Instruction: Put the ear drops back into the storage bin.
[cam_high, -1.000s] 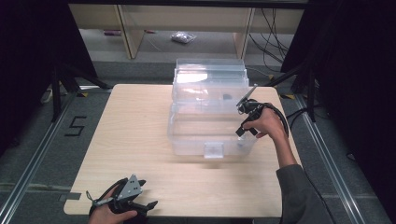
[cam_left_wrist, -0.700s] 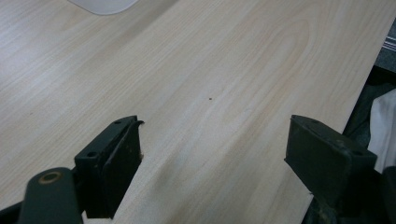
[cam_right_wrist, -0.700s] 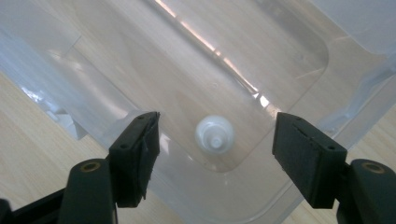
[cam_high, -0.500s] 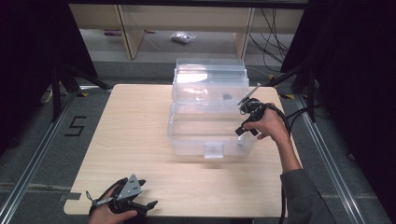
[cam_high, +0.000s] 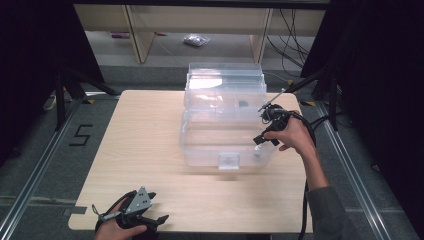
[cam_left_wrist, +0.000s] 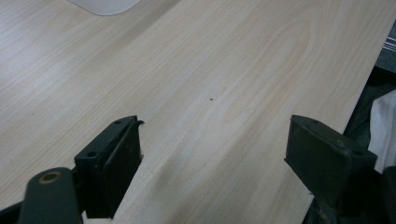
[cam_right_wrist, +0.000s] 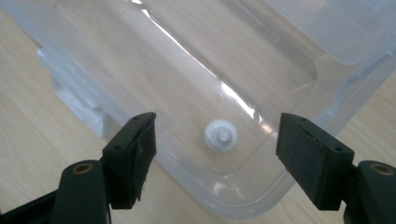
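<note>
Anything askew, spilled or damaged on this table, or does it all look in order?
Nothing stands out. The clear plastic bin sits squarely on the table, lid open behind it, with a small white round piece lying inside on its floor. The right gripper is open above it; the left gripper is open over bare wood.

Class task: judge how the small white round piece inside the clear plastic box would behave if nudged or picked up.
The small white round piece looks tiny and probably light. Its round, stepped disc shape lies flat, so it would likely slide on the smooth floor of the clear plastic box, perhaps rolling if tipped on edge. It seems rigid.
</note>
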